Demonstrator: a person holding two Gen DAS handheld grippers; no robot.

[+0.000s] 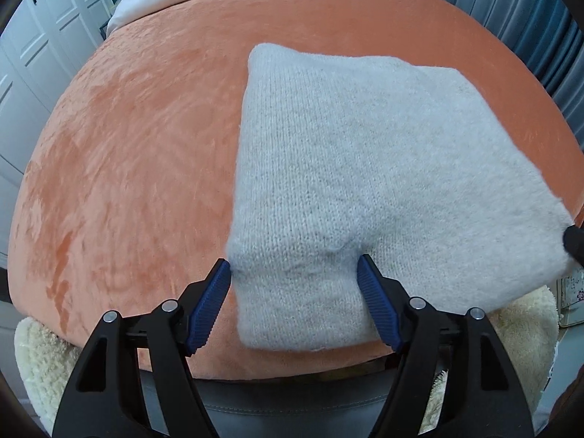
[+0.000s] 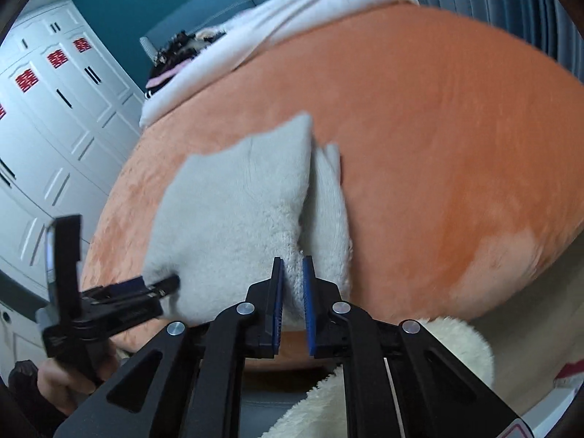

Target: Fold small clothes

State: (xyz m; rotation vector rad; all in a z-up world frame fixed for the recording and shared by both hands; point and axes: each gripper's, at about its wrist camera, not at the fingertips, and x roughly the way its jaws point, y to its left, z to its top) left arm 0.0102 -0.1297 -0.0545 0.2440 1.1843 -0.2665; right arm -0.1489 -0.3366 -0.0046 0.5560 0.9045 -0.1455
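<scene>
A pale grey knit garment [image 1: 365, 153] lies folded on the orange bed cover [image 1: 127, 146]. My left gripper [image 1: 294, 266] stands open over the garment's near left end. That narrow end lies between its blue pads [image 1: 215, 292], and the cloth puckers by the right one. In the right wrist view the garment [image 2: 233, 211] shows a folded flap along its right side. My right gripper [image 2: 292, 262] is shut on the fluffy near edge of it, with cloth pinched between the pads. The left gripper [image 2: 171, 281] shows there at the garment's left corner. The right gripper's dark tip [image 1: 575, 244] sits at the garment's right corner.
A white duvet [image 2: 292, 11] and dark clothes [image 2: 175, 51] lie at the far end of the orange bed cover [image 2: 438, 127]. A cream fleece blanket [image 2: 456, 346] hangs at the near edge. White wardrobe doors [image 2: 54, 109] stand left, curtains [image 1: 529, 18] right. A hand [image 2: 62, 376] holds the left gripper.
</scene>
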